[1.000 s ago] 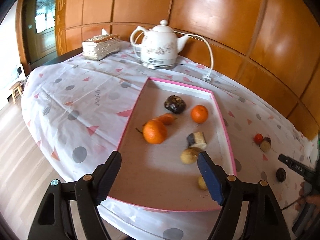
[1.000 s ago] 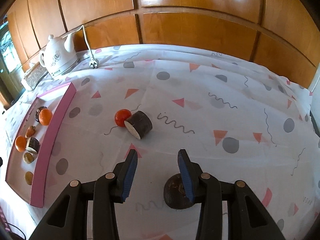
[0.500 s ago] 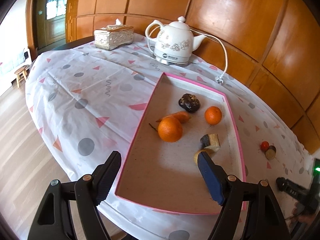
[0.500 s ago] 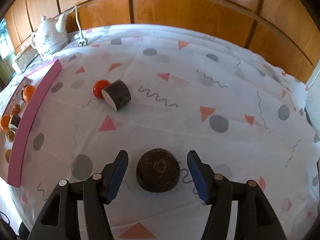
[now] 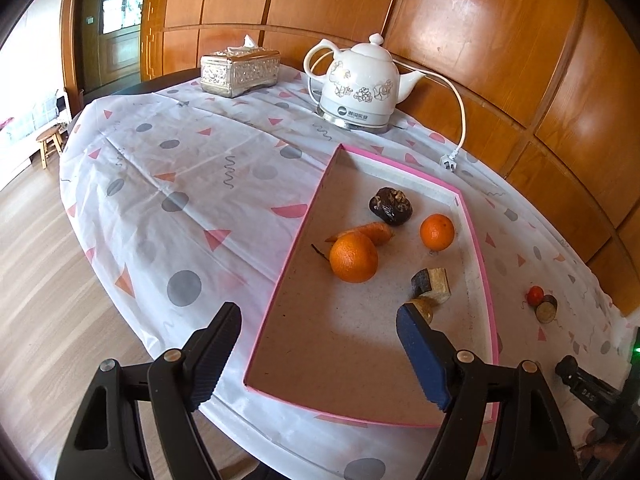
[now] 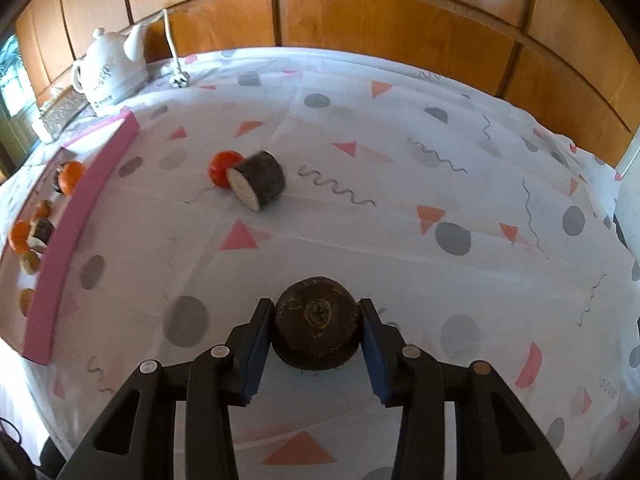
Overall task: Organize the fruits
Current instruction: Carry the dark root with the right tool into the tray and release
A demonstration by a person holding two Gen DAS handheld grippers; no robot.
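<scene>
My right gripper (image 6: 316, 304) is closing its jaws, and both pads press the sides of a dark brown round fruit (image 6: 316, 332) resting on the patterned cloth. Farther off lie a small red fruit (image 6: 222, 166) and a dark cut chunk (image 6: 260, 182) with a pale face, touching each other. Over the near end of the pink tray (image 5: 296, 240), my left gripper (image 5: 316, 316) hangs open and empty. The tray holds a large orange (image 5: 354, 257), a small orange (image 5: 437, 232), a carrot-like piece (image 5: 372, 232), a dark wrinkled fruit (image 5: 391, 206), a cut chunk (image 5: 432, 282) and a yellowish fruit (image 5: 424, 306).
A white kettle (image 5: 360, 88) with a cord and loose plug (image 5: 448, 164) stands beyond the tray, and a silver tissue box (image 5: 240, 68) sits to its left. Wooden wall panels run behind the round table. The table edge drops to wood floor on the left.
My right gripper shifted so the dark round fruit, earlier beside its right finger, came between the jaws, which widened and then closed onto it. The left gripper rolled slightly and stayed open.
</scene>
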